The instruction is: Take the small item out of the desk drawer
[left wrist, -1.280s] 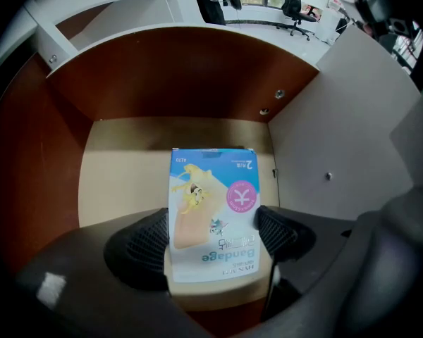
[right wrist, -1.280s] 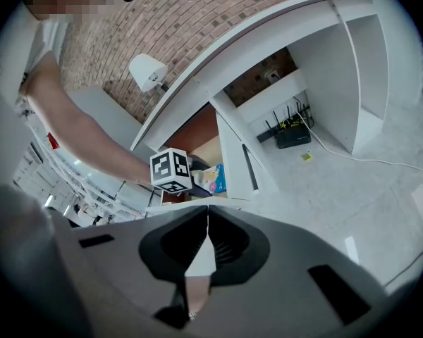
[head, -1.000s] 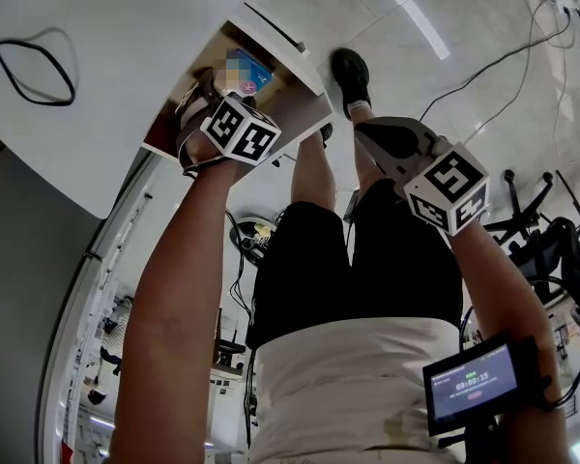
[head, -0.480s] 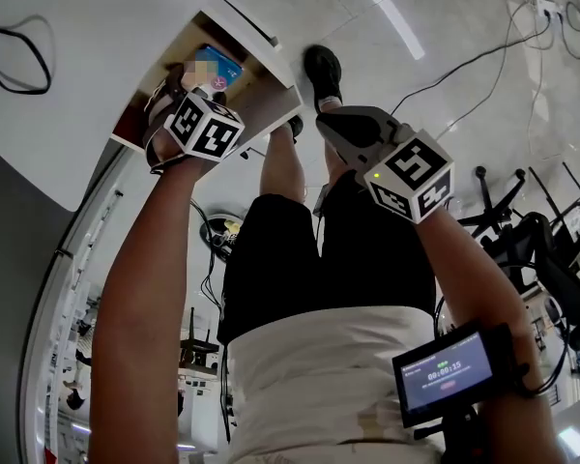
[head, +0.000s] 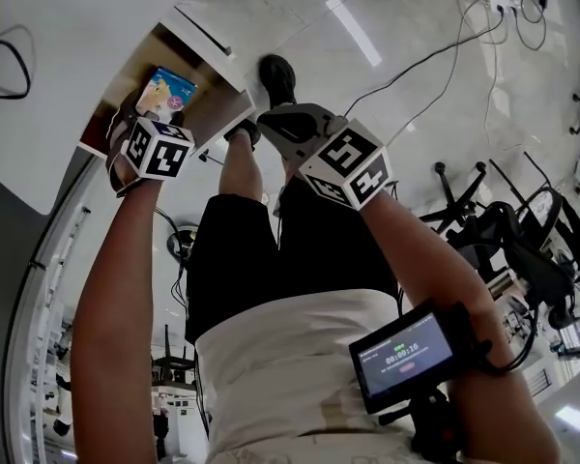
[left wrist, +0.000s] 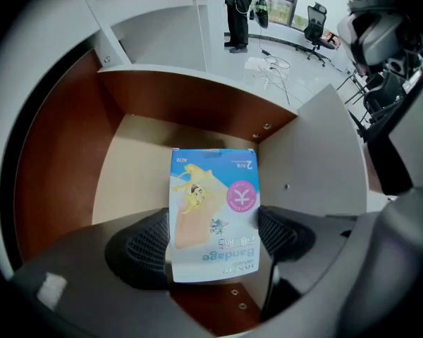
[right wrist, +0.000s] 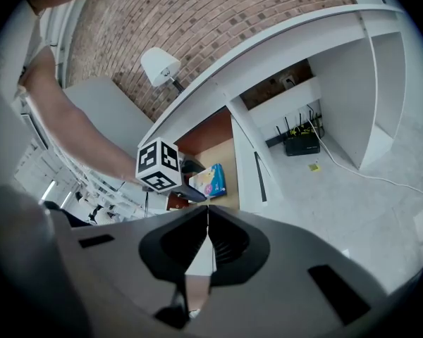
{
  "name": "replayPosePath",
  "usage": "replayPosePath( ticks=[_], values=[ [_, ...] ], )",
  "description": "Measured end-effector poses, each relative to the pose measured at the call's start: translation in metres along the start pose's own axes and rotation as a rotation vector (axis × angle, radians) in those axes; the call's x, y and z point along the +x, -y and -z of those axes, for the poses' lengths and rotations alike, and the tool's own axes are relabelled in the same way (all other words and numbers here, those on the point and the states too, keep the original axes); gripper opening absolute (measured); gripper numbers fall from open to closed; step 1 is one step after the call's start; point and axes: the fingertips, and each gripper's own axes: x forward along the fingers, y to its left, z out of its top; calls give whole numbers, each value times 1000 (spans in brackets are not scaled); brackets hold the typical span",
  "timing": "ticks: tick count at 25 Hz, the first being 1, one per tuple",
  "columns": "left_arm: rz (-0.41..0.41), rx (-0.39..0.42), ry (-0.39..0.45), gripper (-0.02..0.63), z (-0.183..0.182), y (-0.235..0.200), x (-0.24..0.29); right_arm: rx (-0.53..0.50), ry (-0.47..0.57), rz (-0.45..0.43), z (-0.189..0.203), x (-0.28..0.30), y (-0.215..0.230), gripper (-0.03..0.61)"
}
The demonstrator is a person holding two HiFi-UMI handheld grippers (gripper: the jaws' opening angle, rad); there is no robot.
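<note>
A small blue bandage box (left wrist: 213,217) sits between the two black pads of my left gripper (left wrist: 213,232), which is shut on it. Below the box lies the open desk drawer (left wrist: 134,160), with a pale floor and brown walls. In the head view the box (head: 164,93) shows just beyond the left gripper (head: 150,109), over the drawer (head: 211,106). My right gripper (head: 271,122) hovers right of the drawer, above the person's legs. Its jaws are shut with nothing between them (right wrist: 209,241). The right gripper view shows the box (right wrist: 213,180) and drawer (right wrist: 229,150) from afar.
The white desk top (head: 58,27) carries a black cable loop (head: 5,61). A router (right wrist: 301,145) sits on the floor under the desk, and a white lamp (right wrist: 161,65) stands on top. Cables (head: 435,56) and office chairs (head: 507,230) lie to the right.
The head view has swung, so the drawer and both grippers sit further left. The left gripper stays shut on the box. The right gripper has drawn closer to the drawer.
</note>
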Motion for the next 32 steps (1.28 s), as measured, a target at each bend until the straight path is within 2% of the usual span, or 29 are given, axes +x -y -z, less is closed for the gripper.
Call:
replayPosePath(
  ticks=[6,11,21,32],
  values=[
    [3,-72,25,388,9,-1,-13,-16,-9,-8,-4,5,-11,6],
    [6,-102,61,388,7,-1,-34,-36,-29,-8,-6,1,-16,6],
    [24,-208,142,388,12,18,-100,-99,-31,-4,-42,-16,-41,6],
    [36,-344,327,388,11,29,-187,-194,-33,-21,-81,-27,-85,6]
  ],
)
